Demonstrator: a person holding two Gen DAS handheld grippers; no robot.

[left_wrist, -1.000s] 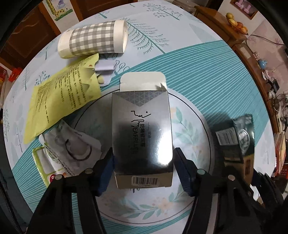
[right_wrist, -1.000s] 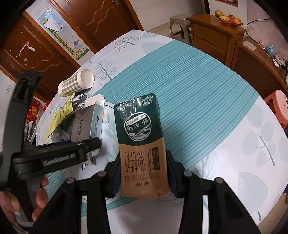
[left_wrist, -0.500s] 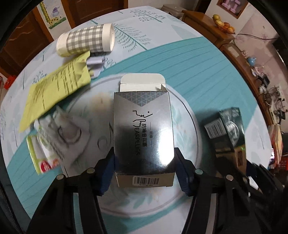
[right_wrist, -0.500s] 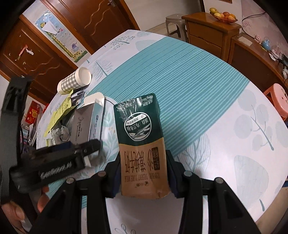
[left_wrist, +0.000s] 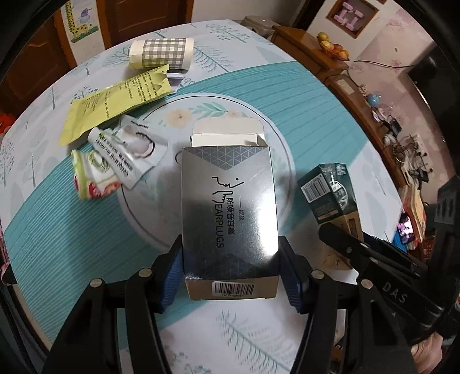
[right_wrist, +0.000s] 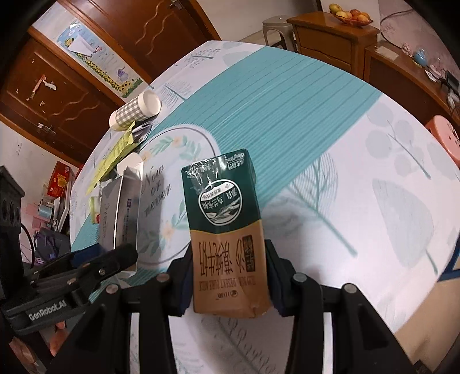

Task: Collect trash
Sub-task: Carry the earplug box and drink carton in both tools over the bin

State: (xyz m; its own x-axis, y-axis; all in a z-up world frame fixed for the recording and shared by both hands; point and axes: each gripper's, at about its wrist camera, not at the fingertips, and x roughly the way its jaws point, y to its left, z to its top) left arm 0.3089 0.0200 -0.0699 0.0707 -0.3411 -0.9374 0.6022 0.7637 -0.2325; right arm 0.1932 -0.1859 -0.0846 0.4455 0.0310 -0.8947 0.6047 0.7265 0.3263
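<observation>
My left gripper is shut on a silver earplug box with its top flap open, held above the table. My right gripper is shut on a green and brown milk carton, also held above the table. The carton also shows in the left wrist view, and the earplug box in the right wrist view. On the table lie a checked paper cup on its side, a yellow leaflet, a white sachet and a green and red wrapper.
The round table has a teal and white cloth with a leaf ring print. A wooden cabinet with a fruit bowl, a grey stool and a pink stool stand beyond the far and right edges.
Both grippers have risen and pulled back from the table with their loads. The trash on the left now sits farther away and the cup is seen more side-on.
</observation>
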